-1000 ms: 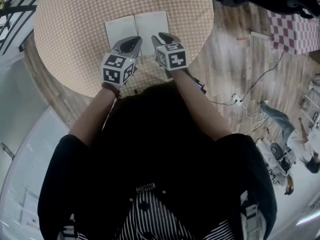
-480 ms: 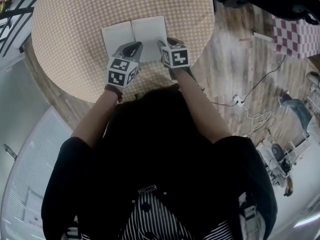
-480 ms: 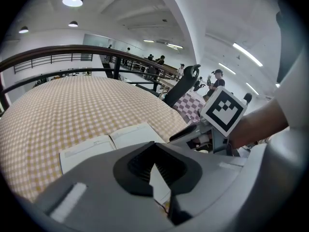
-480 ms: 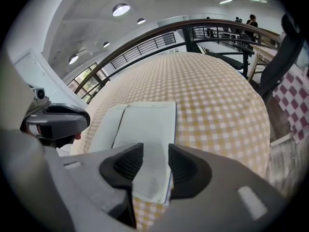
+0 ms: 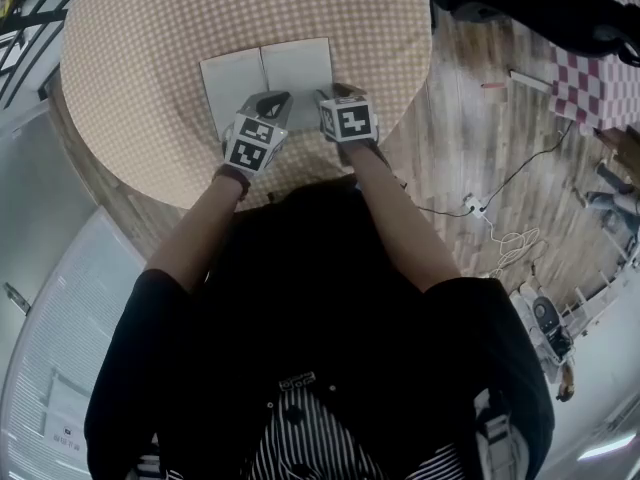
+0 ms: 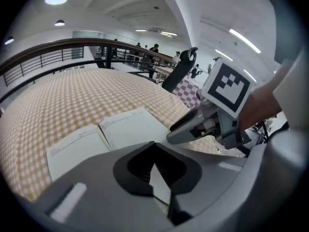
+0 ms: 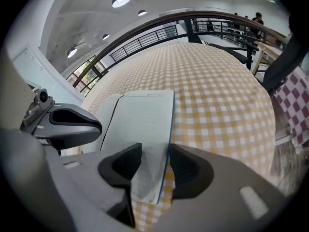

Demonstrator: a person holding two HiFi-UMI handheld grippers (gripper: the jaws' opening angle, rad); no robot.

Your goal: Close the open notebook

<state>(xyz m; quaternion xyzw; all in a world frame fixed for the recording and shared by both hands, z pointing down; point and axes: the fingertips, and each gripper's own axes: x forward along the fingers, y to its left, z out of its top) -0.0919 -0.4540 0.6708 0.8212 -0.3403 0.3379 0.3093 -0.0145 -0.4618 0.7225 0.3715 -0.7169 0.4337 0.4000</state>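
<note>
The open notebook [image 5: 265,68] lies flat with white pages up on the round table [image 5: 150,28], which has a checked cloth. Both grippers hover at its near edge. My left gripper [image 5: 275,101] is over the near middle of the pages; in the left gripper view its jaws [image 6: 153,146] meet at the tips, with nothing held. My right gripper [image 5: 335,93] is at the right page's near corner. Its jaws [image 7: 155,151] are opening, and the notebook's [image 7: 142,120] blue-edged right border runs between them, with neither pad pressing on it.
The table's near rim [image 5: 190,193] is just below the grippers. Wooden floor [image 5: 470,118] with cables [image 5: 480,203] lies to the right. A black chair [image 5: 530,3] and a red-checked table [image 5: 600,78] stand at the upper right, and a railing [image 7: 145,33] runs beyond the table.
Both grippers have sunk toward the table and now sit at the notebook's near edge. The notebook still lies open and flat.
</note>
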